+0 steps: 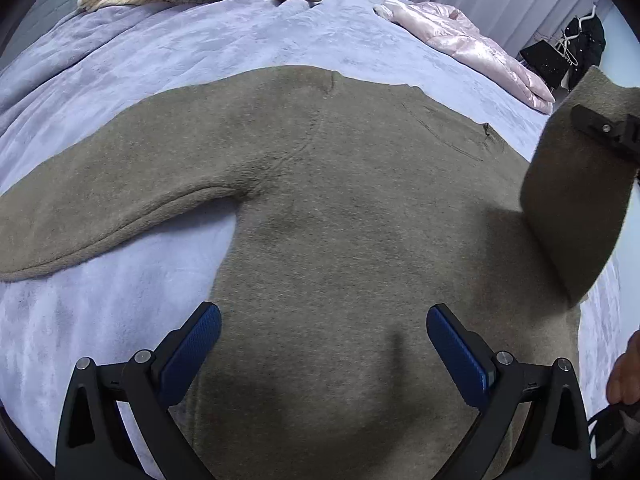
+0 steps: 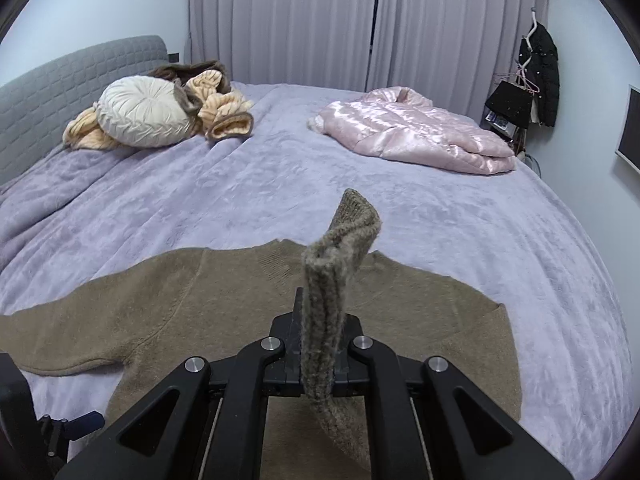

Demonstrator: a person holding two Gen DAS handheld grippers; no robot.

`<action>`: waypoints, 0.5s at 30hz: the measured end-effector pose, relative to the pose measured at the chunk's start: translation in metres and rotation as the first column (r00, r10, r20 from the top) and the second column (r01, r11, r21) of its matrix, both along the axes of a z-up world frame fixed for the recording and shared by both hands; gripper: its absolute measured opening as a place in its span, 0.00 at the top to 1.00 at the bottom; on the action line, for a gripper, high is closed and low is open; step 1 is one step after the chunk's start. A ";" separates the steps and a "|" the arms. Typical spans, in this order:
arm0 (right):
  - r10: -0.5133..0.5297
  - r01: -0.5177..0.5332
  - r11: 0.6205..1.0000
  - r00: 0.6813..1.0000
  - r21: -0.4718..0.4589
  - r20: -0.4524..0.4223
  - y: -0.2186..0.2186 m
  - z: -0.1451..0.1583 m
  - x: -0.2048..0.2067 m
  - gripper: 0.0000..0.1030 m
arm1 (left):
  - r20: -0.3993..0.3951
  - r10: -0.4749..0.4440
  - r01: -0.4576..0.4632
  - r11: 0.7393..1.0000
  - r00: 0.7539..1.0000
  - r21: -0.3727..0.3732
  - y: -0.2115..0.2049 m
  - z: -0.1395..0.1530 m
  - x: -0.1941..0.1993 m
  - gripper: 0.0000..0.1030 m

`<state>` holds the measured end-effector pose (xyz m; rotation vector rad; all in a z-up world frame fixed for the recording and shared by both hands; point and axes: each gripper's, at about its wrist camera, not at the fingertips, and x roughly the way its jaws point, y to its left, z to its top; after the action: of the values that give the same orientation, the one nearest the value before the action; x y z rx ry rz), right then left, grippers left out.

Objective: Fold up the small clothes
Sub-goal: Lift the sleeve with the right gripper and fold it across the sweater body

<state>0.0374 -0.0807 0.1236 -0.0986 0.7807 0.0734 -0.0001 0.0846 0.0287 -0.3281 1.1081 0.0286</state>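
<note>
I see a brown knit sweater (image 1: pixel 340 208) lying flat and face-down or face-up (I cannot tell which) on the lavender bed blanket (image 1: pixel 168 48), with its neckline toward the far side of the bed and its hem toward me. My left gripper (image 1: pixel 324 340) hovers low over the lower body of the sweater with its blue-padded fingers (image 1: pixel 192 344) spread wide and nothing between them. My right gripper (image 2: pixel 320 344) has its jaws closed tight on the cuff end of the sweater's right sleeve (image 2: pixel 332 280), and the sleeve stands up out of the jaws, lifted clear of the garment body. In the left wrist view, that raised sleeve (image 1: pixel 576 208) hangs as a folded flap over the right side of the sweater, and it casts a shadow on the fabric beneath it. The sweater's left sleeve (image 1: pixel 100 216) lies extended flat on the blanket, well apart from both grippers. Part of a hand (image 1: pixel 624 372) shows at the right edge of the left wrist view. At the far side of the bed, a pink quilted jacket (image 2: pixel 416 132) lies folded on the right, and a cream round cushion (image 2: pixel 140 112) rests on a heap of peach and brown clothing (image 2: pixel 224 112) near the grey headboard (image 2: pixel 68 88). Grey curtains (image 2: pixel 320 20) cover the far wall, and a black coat (image 2: pixel 540 68) hangs in the right corner.
</note>
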 end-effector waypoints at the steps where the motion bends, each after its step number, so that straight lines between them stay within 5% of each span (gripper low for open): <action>1: 0.009 -0.009 1.000 1.000 -0.003 -0.011 0.008 -0.005 0.001 0.93 | 0.000 0.009 -0.009 1.000 1.000 -0.005 0.005 0.000 -0.002 0.00; 15: 0.124 -0.128 0.992 0.980 -0.013 -0.154 0.075 -0.053 0.004 0.91 | -0.009 0.054 -0.054 0.996 0.999 -0.064 0.036 -0.010 -0.024 0.00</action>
<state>0.0418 -0.0054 0.0704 -0.1655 0.9281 0.1940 -0.0244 0.1206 0.0192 -0.4160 1.1091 0.0422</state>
